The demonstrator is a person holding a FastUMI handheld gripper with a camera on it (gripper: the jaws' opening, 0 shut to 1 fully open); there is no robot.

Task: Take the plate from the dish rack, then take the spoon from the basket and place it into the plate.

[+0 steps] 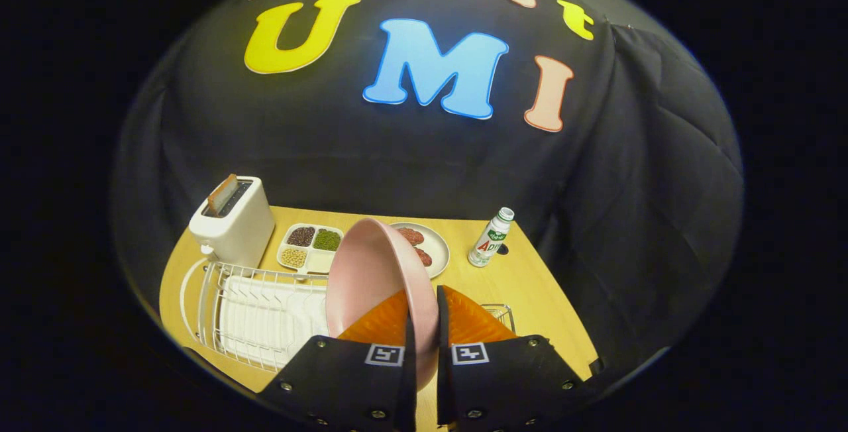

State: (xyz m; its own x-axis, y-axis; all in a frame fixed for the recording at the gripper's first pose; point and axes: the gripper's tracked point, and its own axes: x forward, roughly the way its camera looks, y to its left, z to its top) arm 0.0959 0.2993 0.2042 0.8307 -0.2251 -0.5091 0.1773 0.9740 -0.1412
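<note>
Gripper view: a yellow wooden table (530,286) is seen from above and behind the fingers, with black cloth hung behind it.
Gripper (424,326): the two fingers are drawn close together and the rim of the pink plate is pinched between them; both are seen pressing on it.
Pink plate (371,273): it is held on edge, tilted, lifted above the table, its hollow side turned toward the dish rack.
Dish rack (252,313): a white wire rack on a white tray is set just beside the fingers, below the plate.
Wire basket (500,316): a corner of it is seen just beyond the fingers; its contents are hidden, so the spoon cannot be made out.
Toaster (233,223): white, set beyond the rack, with a slice of bread (222,193) standing in its slot.
Divided tray (310,248): beans or grains of several colours are held in its compartments.
White plate (430,250): partly hidden behind the pink plate, with what are probably sausages on it.
Bottle (490,238): set upright, well apart from the basket.
</note>
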